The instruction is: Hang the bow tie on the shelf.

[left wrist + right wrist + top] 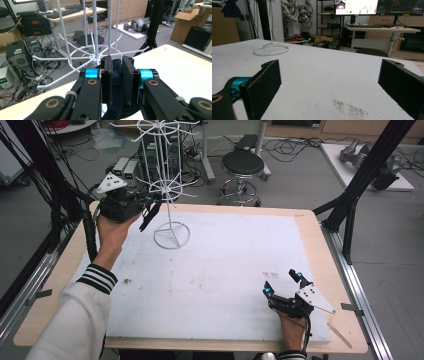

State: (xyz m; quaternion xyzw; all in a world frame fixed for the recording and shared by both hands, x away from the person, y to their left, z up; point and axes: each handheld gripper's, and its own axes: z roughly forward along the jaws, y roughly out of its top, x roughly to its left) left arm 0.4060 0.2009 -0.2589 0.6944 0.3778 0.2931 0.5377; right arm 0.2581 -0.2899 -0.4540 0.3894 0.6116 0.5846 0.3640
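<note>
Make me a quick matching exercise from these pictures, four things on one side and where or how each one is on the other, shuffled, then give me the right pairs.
Things:
1. left gripper
2. right gripper
3. white wire rack
4. dark cloth

States:
A. stands on the far left part of the white mat
B. jaws wide apart, low over the near right of the mat
C. pinched between nearly closed jaws
D. raised beside the rack's lower hooks

Pairs: 1-D, 2-B, 3-A, 4-C

Left gripper [150,212] raised at ten o'clock, jaws pinching dark fabric; right gripper [282,282] low at five o'clock, jaws spread.
</note>
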